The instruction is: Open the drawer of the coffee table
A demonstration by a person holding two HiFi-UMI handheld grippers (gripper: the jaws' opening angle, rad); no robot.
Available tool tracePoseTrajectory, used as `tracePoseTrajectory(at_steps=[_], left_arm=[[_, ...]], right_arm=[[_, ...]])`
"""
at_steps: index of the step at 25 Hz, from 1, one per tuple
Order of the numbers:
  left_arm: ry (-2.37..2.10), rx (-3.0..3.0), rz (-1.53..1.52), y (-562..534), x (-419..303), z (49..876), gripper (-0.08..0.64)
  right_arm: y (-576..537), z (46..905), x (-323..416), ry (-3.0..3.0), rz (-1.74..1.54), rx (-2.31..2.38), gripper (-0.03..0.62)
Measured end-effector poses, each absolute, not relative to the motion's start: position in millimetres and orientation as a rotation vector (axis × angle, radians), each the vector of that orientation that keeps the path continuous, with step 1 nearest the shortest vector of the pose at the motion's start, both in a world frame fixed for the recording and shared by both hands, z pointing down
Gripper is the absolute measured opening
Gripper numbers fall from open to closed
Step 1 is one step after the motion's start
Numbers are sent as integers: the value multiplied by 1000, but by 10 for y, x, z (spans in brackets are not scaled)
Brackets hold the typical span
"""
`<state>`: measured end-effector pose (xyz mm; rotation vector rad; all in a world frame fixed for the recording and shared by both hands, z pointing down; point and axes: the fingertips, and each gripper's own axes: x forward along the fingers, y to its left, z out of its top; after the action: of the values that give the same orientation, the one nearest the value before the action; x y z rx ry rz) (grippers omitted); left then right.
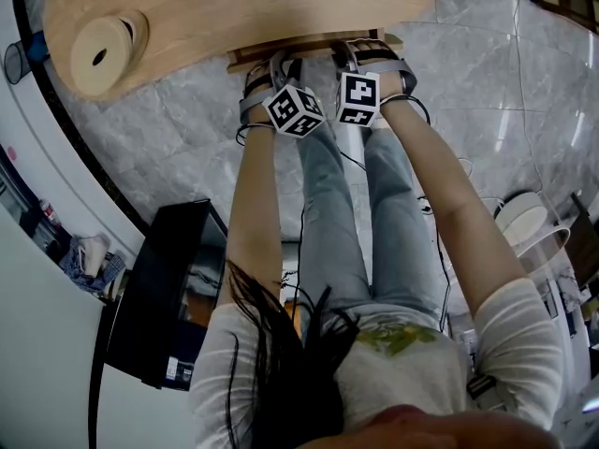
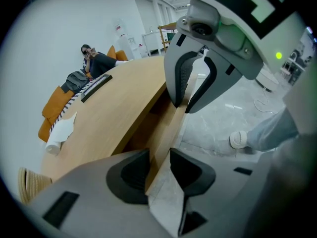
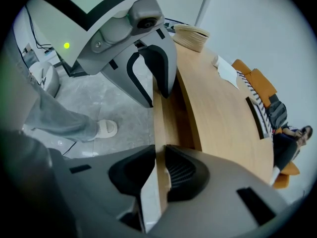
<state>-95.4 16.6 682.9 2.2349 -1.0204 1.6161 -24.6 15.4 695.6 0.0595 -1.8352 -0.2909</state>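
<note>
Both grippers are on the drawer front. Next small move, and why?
Probably pull both straight back toward the person, evenly. The left gripper and right gripper each have fingers clamped across the drawer front, which shows only slightly out from under the tabletop, so it looks barely open; an even pull should avoid skewing it.

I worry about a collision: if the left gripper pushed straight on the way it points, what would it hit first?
The drawer front, whose edge sits between the jaws of the left gripper; past it, probably the floor.
</note>
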Motion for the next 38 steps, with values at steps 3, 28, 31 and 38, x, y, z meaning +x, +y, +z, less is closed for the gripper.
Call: tracePoseTrajectory(at_steps=[3,28,31,38], left_arm=[[-1023,2227,1613,162,-960,6828,140],[-1008,2205,1615,381,-907,6864,140],[-1014,2205,1614,404,-902,6854,140],[-1015,2209,1624,451,-891,6853,138]], right_arm=[[154,6953,-253,-1832,-280,69,75],[369,6989,-193,-1825,-266,55,74],[392,6978,-191,-1825,-268,64,75],[435,6975,-183,-1820,-276,64,74]])
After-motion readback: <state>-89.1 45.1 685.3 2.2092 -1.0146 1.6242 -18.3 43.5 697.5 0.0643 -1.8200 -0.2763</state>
